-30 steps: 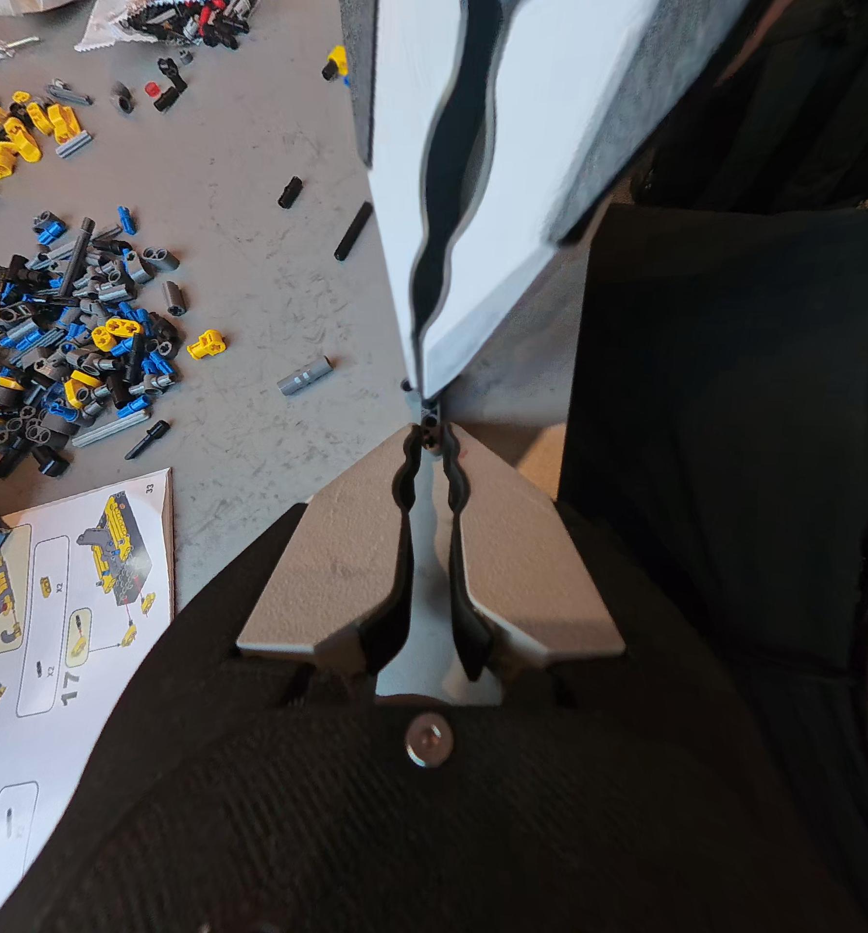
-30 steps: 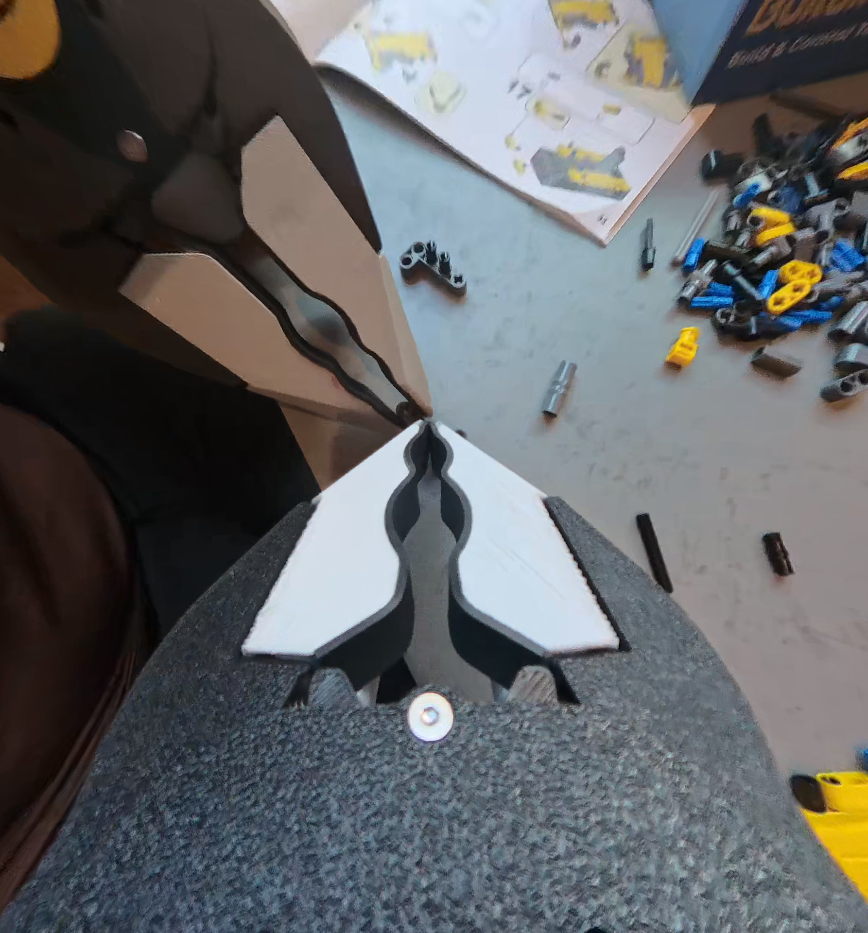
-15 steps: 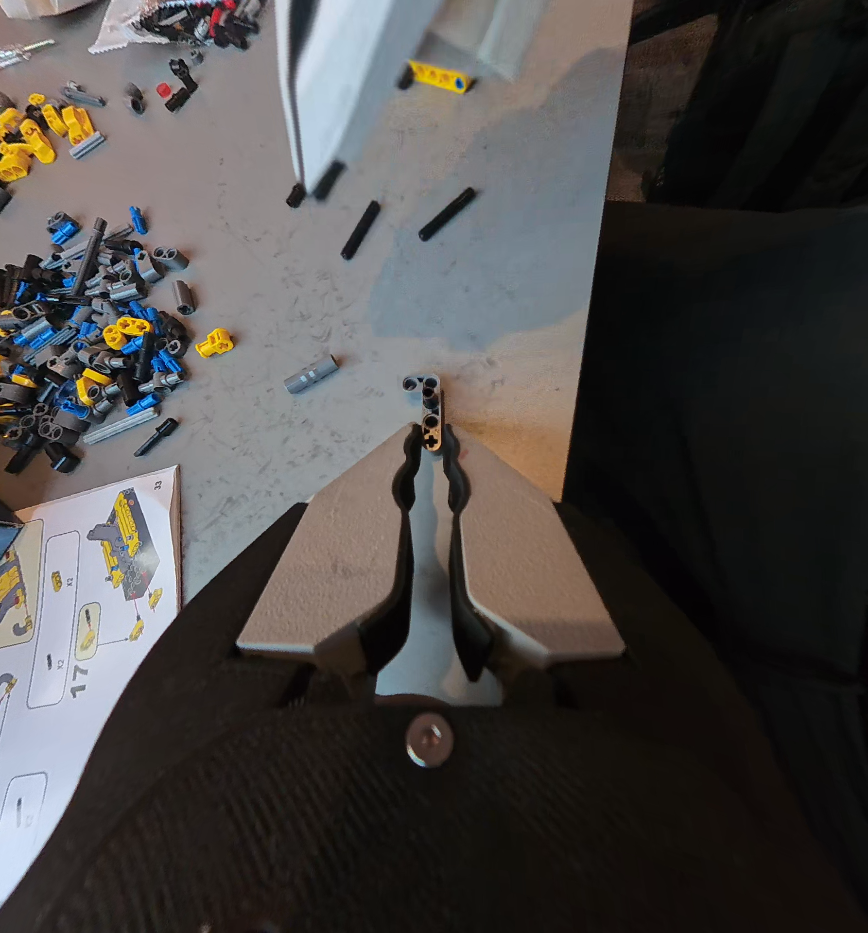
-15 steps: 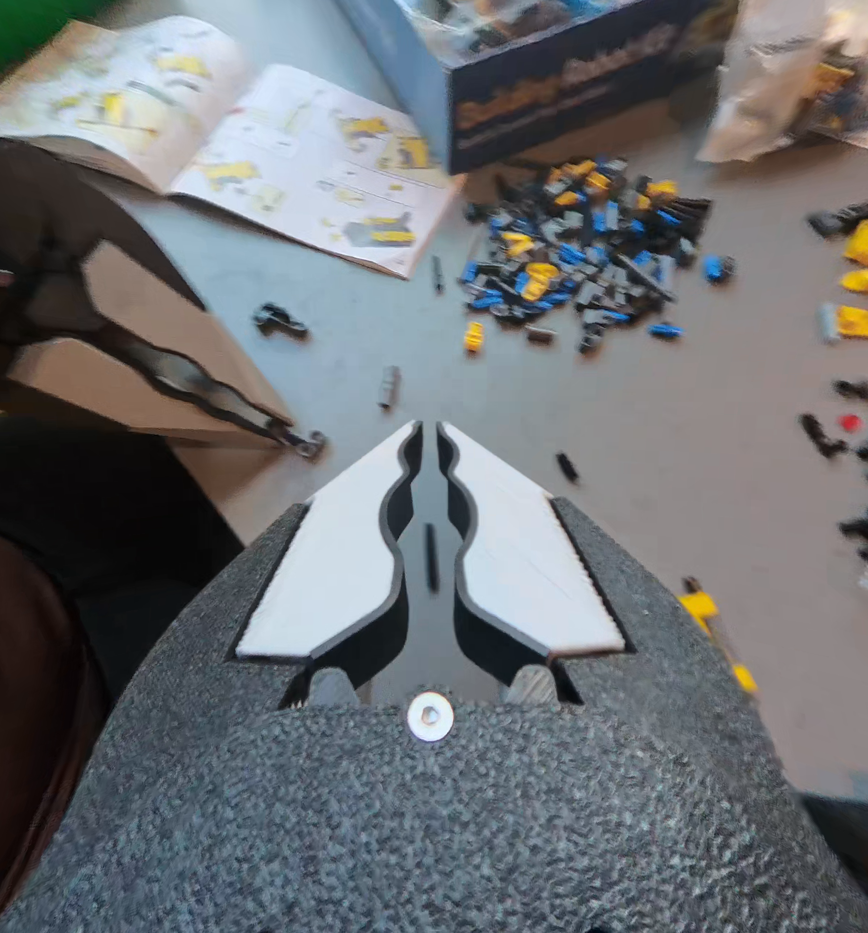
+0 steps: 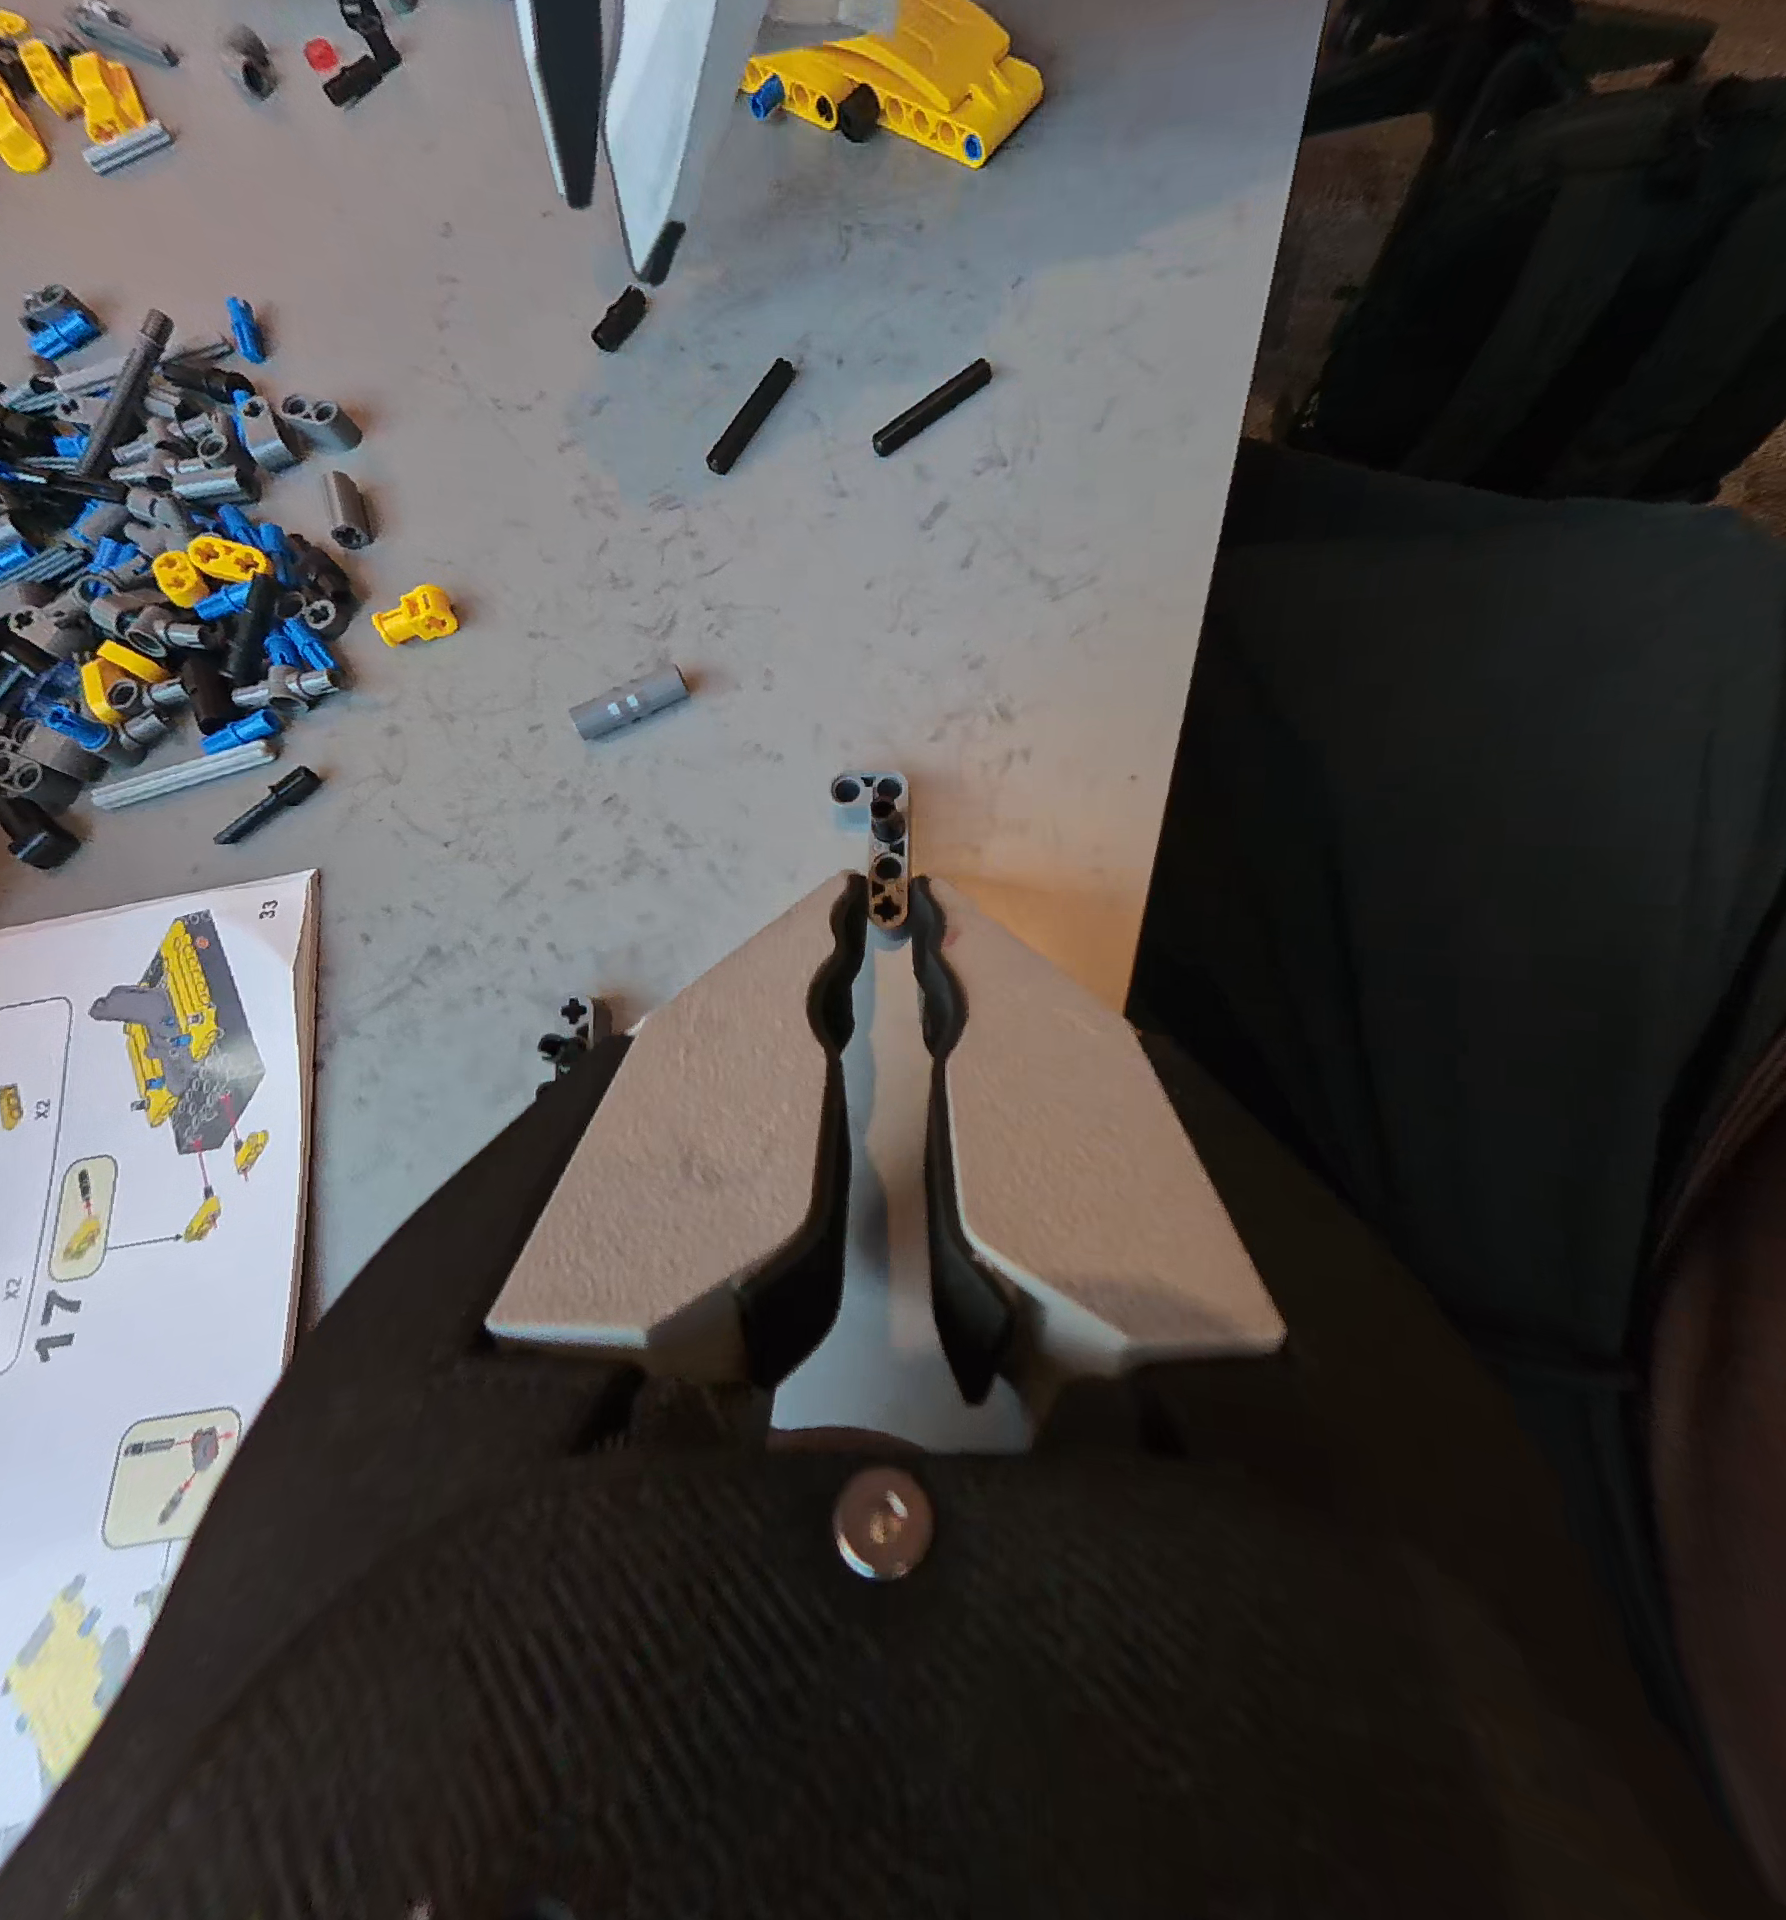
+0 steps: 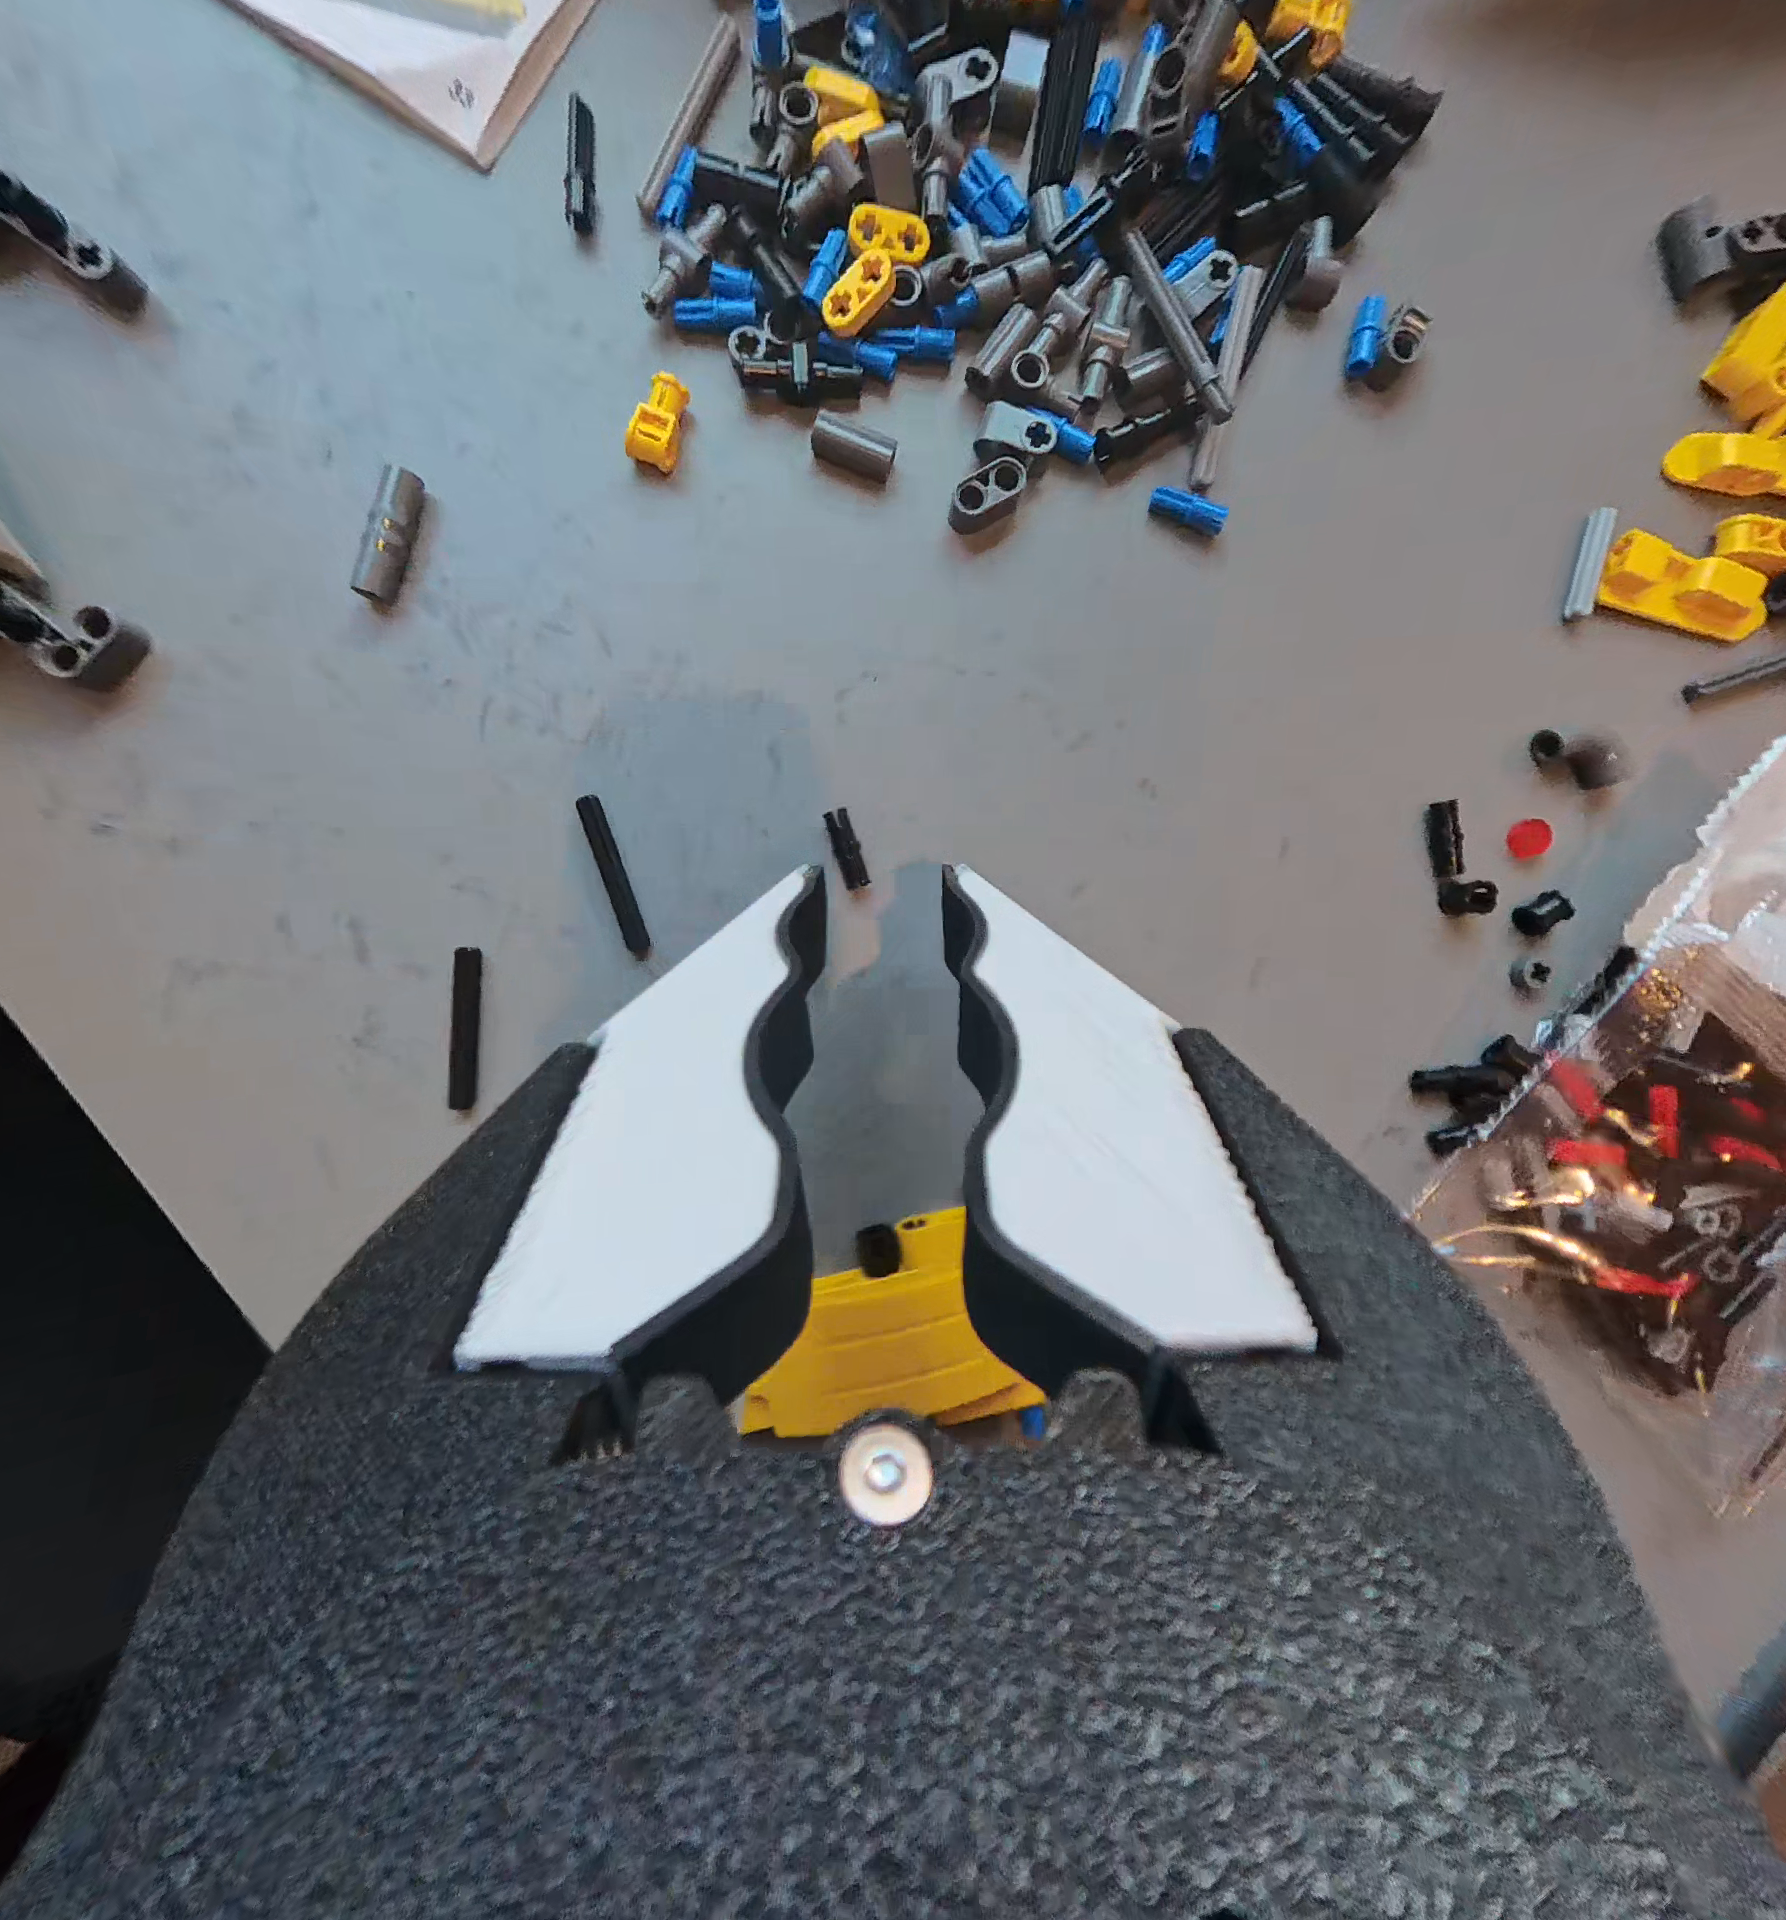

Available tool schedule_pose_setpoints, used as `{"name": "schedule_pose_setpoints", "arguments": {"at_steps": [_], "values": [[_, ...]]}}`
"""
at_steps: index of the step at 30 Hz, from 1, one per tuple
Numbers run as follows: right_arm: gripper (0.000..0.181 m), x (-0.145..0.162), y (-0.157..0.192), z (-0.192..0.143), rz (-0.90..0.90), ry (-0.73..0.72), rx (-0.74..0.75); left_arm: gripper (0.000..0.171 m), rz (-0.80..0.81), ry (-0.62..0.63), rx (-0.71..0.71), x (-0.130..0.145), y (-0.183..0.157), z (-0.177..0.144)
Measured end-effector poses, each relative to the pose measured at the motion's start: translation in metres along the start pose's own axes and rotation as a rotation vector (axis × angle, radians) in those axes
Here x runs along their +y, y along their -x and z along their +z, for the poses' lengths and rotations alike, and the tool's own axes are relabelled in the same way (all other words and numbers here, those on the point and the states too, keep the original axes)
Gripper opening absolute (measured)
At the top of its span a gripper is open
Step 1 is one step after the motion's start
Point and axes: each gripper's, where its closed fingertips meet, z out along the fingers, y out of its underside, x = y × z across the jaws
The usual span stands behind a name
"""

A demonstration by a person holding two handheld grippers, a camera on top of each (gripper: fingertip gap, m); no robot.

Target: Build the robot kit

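My left gripper (image 5: 887,904) is shut on a small grey L-shaped beam (image 5: 881,831) with a black pin in it, held just above the grey table near its right edge. The beam also shows at the left edge of the right wrist view (image 6: 78,639). My right gripper (image 6: 881,883) is open and empty, low over the table. A short black pin (image 6: 847,850) lies just ahead of its left fingertip. In the left wrist view the white fingers (image 5: 650,135) of the right gripper hang over that pin (image 5: 619,317). A yellow assembly (image 6: 884,1340) lies under the right gripper.
A pile of blue, grey, black and yellow parts (image 6: 1024,239) lies ahead. Two black axles (image 6: 614,878) and a grey sleeve (image 6: 388,532) lie loose. An instruction booklet (image 5: 89,1195) is at the left, a plastic bag of parts (image 6: 1699,1143) at the right. The table edge (image 5: 1232,623) is close. The grippers' ends are close to 15 cm from one another.
My right gripper has left the beam in my left gripper, swung out over the table, opened and come down by the short black pin. My left gripper keeps its hold.
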Motion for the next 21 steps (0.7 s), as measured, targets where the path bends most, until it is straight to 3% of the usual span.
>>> {"name": "schedule_pose_setpoints", "arguments": {"at_steps": [3,7,10,16,21], "values": [[0.02,0.002,0.002,0.01,-0.031,0.055,-0.034,0.005,0.013,0.0,-0.013,0.0,0.0,0.0],[0.003,0.0,0.005,0.011,-0.055,0.065,-0.051,0.005,0.009,0.0,-0.01,0.0,0.0,0.0],[0.003,-0.007,0.013,0.006,-0.055,0.018,-0.044,0.018,-0.002,-0.006,0.008,0.0,0.0,-0.001],[0.003,-0.027,0.079,-0.011,-0.178,-0.112,-0.086,0.027,0.005,-0.046,0.023,-0.005,-0.003,-0.006],[0.003,-0.034,0.132,-0.01,-0.284,-0.149,-0.118,0.019,-0.041,-0.127,0.064,-0.013,-0.002,-0.015]]}}
